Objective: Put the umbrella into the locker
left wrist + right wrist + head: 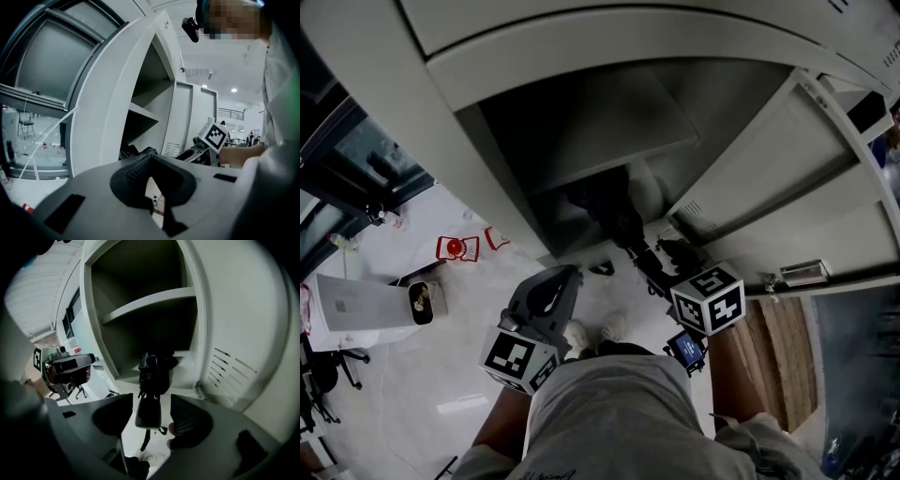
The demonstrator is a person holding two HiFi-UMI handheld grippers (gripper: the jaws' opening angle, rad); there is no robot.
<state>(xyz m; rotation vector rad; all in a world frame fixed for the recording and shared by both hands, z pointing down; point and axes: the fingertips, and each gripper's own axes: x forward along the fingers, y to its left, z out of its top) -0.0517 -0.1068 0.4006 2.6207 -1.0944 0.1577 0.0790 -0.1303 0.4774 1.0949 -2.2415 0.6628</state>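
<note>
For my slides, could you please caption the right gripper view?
Right gripper, jaws apart around the handle of a black umbrella resting partly inside the open locker.

Head view: from above the person, steeply down. The locker (581, 131) lies ahead of both grippers.
Left gripper (551, 292) view: set back, tilted up past its jaws. It takes in the locker front and, to the right of the jaws, the right gripper (190, 154).
Right gripper view: close, straight in, with the shelf (150, 301) above the jaws.
All three views share the lower compartment.

Left gripper (151, 165) jaws together; right gripper (149, 411) jaws apart.
</note>
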